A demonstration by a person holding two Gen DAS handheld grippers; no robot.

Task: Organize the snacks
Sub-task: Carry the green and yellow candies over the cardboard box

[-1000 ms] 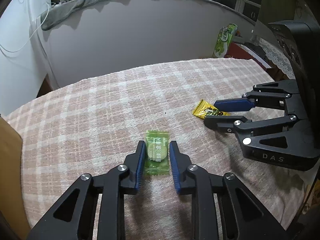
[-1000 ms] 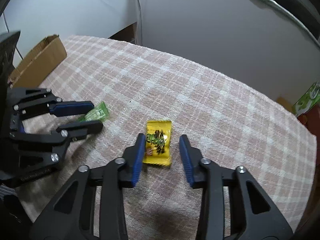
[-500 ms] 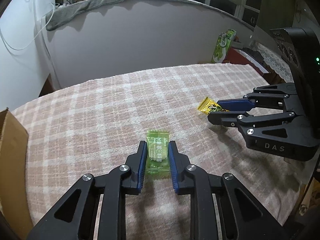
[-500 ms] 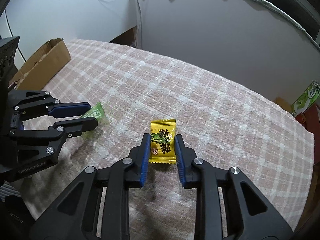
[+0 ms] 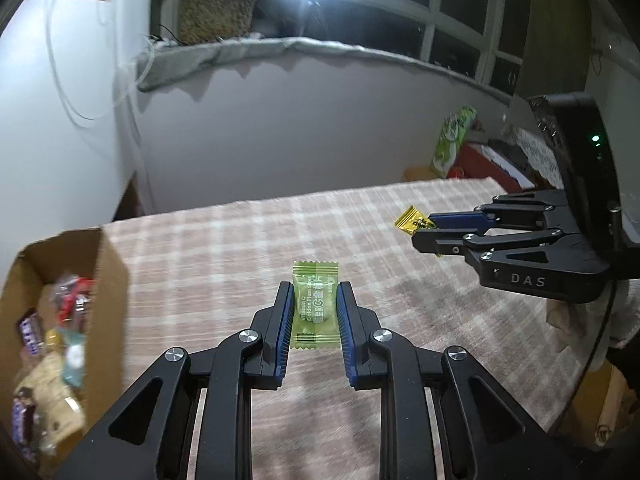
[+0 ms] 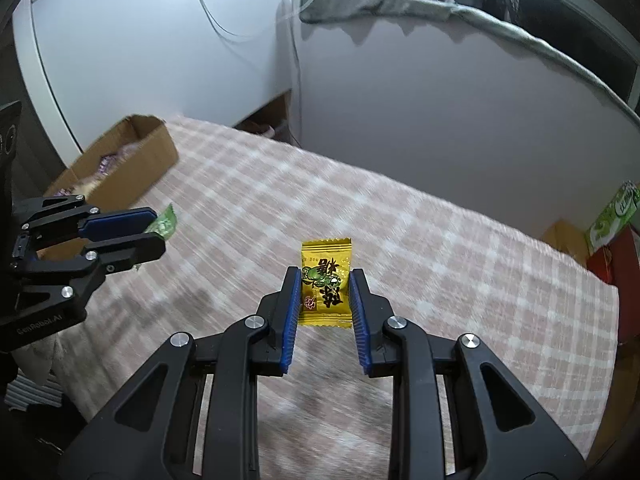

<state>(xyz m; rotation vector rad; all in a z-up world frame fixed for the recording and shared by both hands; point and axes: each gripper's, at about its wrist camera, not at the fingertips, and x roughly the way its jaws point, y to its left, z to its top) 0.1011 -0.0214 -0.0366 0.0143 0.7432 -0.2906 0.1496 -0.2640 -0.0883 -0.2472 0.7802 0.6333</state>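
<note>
My left gripper (image 5: 314, 300) is shut on a green candy packet (image 5: 315, 308) and holds it above the checked tablecloth (image 5: 240, 248). My right gripper (image 6: 323, 284) is shut on a yellow candy packet (image 6: 325, 282), also lifted off the cloth. In the left wrist view the right gripper (image 5: 428, 230) shows at the right with the yellow packet (image 5: 410, 220). In the right wrist view the left gripper (image 6: 154, 230) shows at the left with the green packet (image 6: 165, 224). A cardboard box (image 5: 60, 312) with several wrapped snacks stands at the table's left end; it also shows in the right wrist view (image 6: 120, 164).
A white wall (image 5: 260, 128) with a grey cloth on its ledge runs behind the table. A green snack bag (image 5: 452, 140) and a red box (image 5: 480, 164) stand beyond the table's far right end; the bag also shows in the right wrist view (image 6: 612, 216).
Both grippers closed on their candies and lifted them off the cloth. Both views tilted up and swung left, bringing the cardboard box into sight.
</note>
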